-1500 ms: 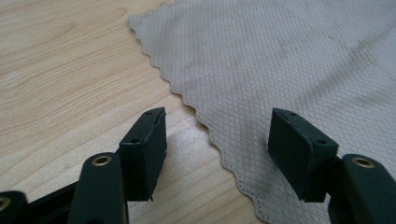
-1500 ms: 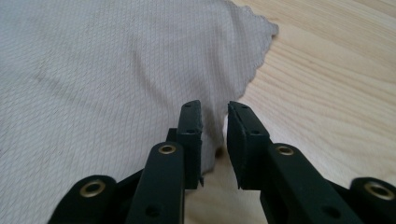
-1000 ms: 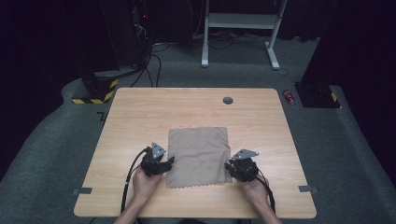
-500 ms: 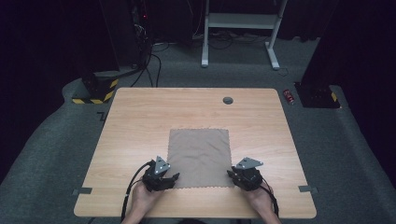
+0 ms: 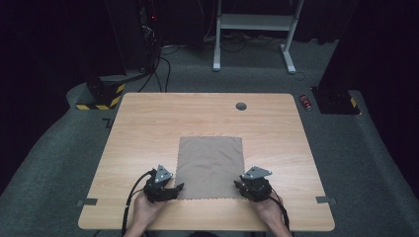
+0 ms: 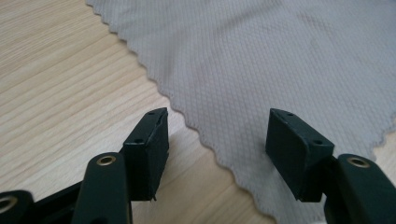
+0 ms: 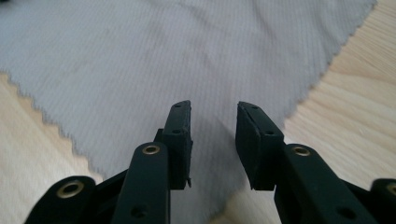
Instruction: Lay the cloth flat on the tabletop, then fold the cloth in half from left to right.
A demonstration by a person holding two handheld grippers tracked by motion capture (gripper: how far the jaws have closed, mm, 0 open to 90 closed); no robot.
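Lying under parted fingers [image 6: 149, 140]: cloth [image 5: 211, 165]

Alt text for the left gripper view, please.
The left gripper hovers with open jaws over the near corner of a grey cloth with a zigzag edge, lying flat on a light wooden table. One jaw stands over the bare wood, the other over the fabric.
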